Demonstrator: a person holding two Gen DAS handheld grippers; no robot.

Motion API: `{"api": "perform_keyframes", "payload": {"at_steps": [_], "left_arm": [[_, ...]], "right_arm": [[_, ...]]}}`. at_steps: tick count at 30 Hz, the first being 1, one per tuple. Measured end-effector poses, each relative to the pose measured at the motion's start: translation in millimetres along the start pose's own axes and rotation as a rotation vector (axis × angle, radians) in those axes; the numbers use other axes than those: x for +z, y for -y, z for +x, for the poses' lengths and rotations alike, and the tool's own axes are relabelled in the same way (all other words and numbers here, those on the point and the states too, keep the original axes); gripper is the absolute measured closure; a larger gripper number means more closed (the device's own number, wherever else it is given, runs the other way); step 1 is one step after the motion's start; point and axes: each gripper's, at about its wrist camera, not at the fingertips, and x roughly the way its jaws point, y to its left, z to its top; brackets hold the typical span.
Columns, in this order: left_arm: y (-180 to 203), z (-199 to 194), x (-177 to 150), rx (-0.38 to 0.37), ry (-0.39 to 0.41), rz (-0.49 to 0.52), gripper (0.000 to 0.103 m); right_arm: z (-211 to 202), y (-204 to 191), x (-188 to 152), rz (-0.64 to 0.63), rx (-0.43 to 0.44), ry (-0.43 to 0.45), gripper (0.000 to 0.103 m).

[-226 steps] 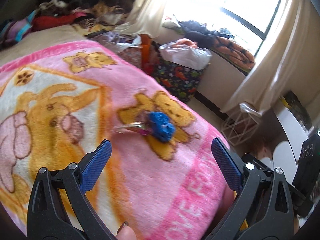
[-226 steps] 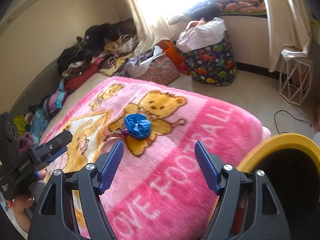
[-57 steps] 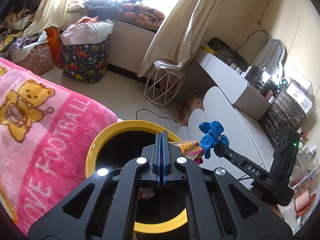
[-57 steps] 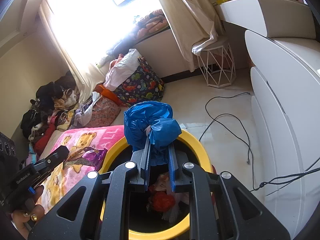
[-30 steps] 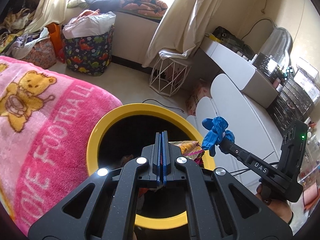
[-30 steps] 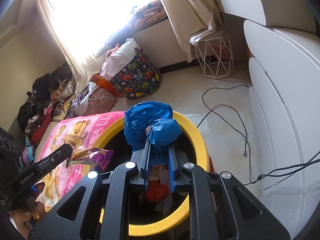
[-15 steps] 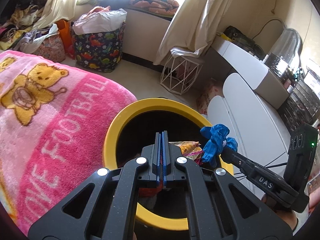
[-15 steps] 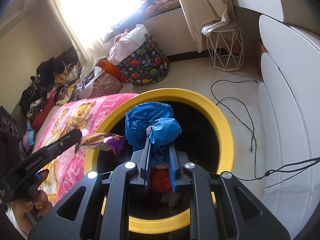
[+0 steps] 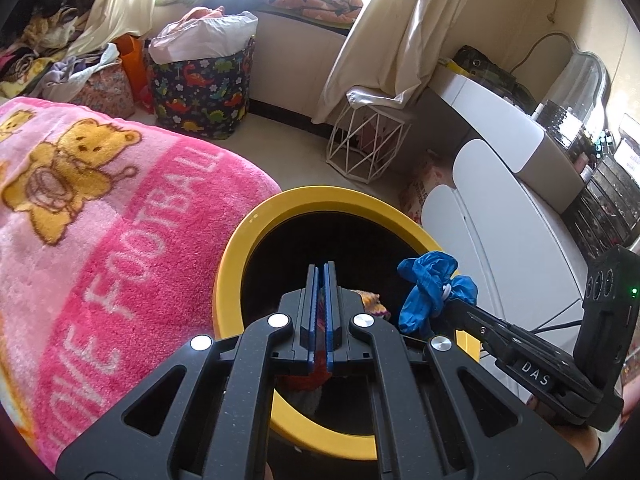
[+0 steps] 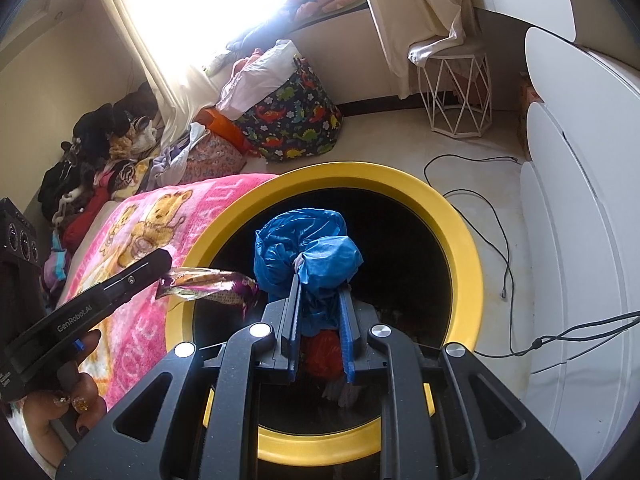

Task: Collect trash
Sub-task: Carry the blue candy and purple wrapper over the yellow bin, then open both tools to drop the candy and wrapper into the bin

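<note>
A round bin with a yellow rim (image 9: 240,252) (image 10: 464,240) stands on the floor beside the bed. My left gripper (image 9: 319,276) is shut on a shiny snack wrapper (image 10: 208,282), held over the bin's left edge; in the left wrist view only its tip (image 9: 372,302) shows. My right gripper (image 10: 319,284) is shut on a crumpled blue plastic bag (image 10: 306,254), held over the bin's dark opening. The bag also shows in the left wrist view (image 9: 432,284). Red and white trash (image 10: 324,352) lies inside the bin.
A pink bear blanket (image 9: 100,216) covers the bed at left. A dinosaur-print basket (image 9: 204,80) and a white wire stool (image 9: 368,140) stand by the window wall. White curved cabinets (image 10: 580,200) are at right. A black cable (image 10: 500,216) runs over the floor.
Both grippers have moved further over the bin, which now fills more of both views. The wrapper and the blue bag now hang above the bin's opening. Both stay shut.
</note>
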Motion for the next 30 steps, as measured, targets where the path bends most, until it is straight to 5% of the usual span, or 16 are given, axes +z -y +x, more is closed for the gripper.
{"api": "perform_keyframes", "payload": {"at_steps": [8,30], "left_arm": [[3,-2,1,-0.005,0.002,0.01,0.102],[5,-22,6,-0.004,0.028,0.009,0.022]], "right_arm": [[-6,3,0,0.001,-0.001,0.014,0.081],[-27,5,7,0.002,-0.009,0.072,0.054]]}}
